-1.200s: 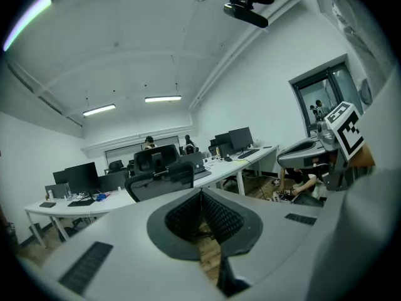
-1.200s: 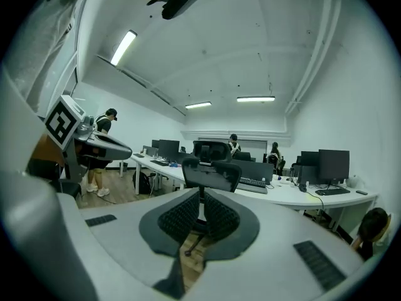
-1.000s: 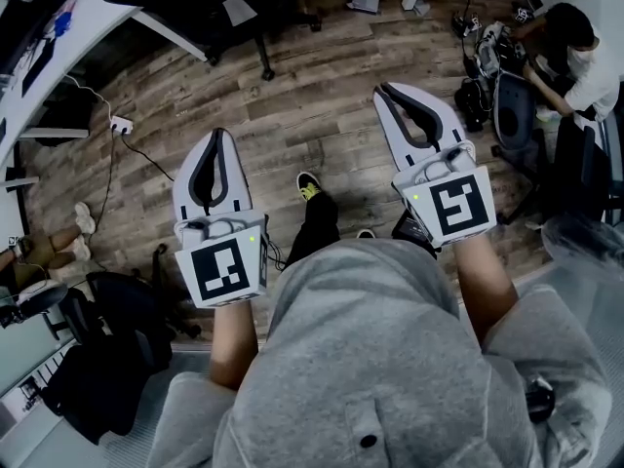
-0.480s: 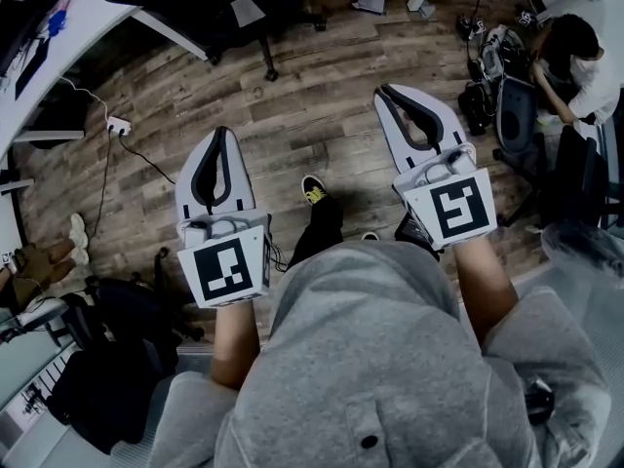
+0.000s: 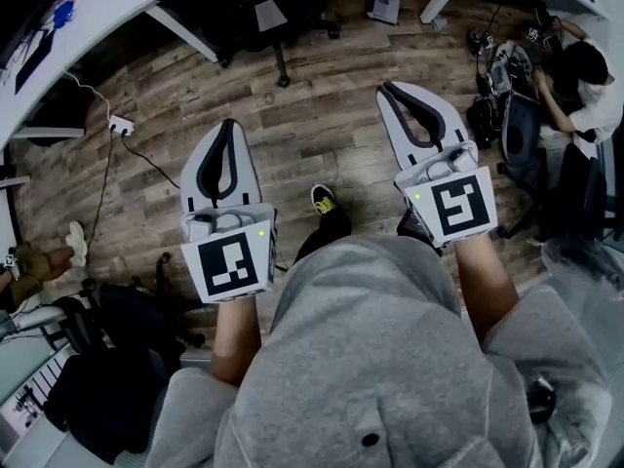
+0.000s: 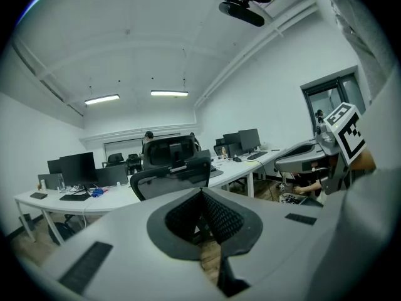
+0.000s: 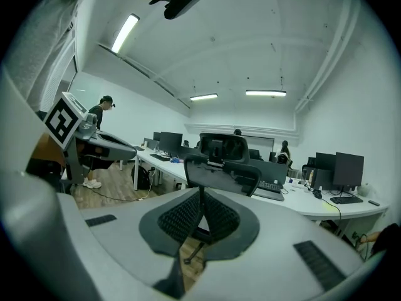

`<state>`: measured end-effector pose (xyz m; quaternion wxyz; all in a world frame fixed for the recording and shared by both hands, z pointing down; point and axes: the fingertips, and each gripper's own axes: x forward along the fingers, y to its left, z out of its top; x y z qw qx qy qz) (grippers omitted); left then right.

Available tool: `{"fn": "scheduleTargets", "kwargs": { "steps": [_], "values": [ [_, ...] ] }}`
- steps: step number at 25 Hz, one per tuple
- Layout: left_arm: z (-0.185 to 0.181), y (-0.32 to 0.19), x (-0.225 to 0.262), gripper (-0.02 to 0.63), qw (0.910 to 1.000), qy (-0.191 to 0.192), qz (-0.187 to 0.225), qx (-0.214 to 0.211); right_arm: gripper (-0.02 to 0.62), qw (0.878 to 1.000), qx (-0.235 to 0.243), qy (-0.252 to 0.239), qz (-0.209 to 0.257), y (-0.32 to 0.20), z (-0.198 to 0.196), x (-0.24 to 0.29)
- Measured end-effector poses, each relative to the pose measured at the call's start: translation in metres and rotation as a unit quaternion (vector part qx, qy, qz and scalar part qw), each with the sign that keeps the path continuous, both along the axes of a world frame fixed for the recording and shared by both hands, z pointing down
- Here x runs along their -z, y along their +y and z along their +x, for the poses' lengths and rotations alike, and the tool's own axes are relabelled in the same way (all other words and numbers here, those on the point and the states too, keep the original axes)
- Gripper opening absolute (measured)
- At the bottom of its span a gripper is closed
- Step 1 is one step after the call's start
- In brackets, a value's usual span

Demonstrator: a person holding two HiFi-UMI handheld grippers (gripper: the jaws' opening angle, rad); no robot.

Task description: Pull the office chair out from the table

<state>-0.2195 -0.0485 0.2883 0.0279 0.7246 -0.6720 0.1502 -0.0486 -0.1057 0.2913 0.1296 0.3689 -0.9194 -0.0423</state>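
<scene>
The black office chair (image 5: pixel 265 6) stands at the top of the head view, tucked against the white table (image 5: pixel 68 29). Both gripper views face its mesh back and headrest: the chair (image 6: pixel 170 168) and the chair (image 7: pixel 220 163) are some way ahead. My left gripper (image 5: pixel 226 125) and right gripper (image 5: pixel 384 88) are held side by side over the wooden floor, pointing at the chair and well short of it. In the gripper views the left gripper (image 6: pixel 202 192) and right gripper (image 7: pixel 200 190) have their jaws shut with nothing between them.
A power strip (image 5: pixel 120 124) with a cable lies on the floor at the left. A person (image 5: pixel 587 74) crouches at the right beside bags and another chair (image 5: pixel 517 125). A dark chair with a bag (image 5: pixel 109 359) stands at the lower left. Monitors (image 6: pixel 78 167) line the desks.
The person has stepped forward, and both shut grippers have come nearer to the chair. The floor, chair base and crouching person have slid down in the head view.
</scene>
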Motion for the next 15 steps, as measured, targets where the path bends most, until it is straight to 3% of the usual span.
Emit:
{"fn": "scheduleTargets", "kwargs": {
  "steps": [8,15],
  "values": [
    [-0.038,-0.006,0.004,0.014,0.9995,0.013,0.030,0.003,0.043,1.000,0.008,0.012,0.005,-0.005,-0.041,0.003],
    [-0.049,-0.002,0.000,0.014,0.9993,0.026,0.026,0.007,0.043,0.999,0.004,0.025,0.019,-0.003,-0.045,0.010]
  ]
}}
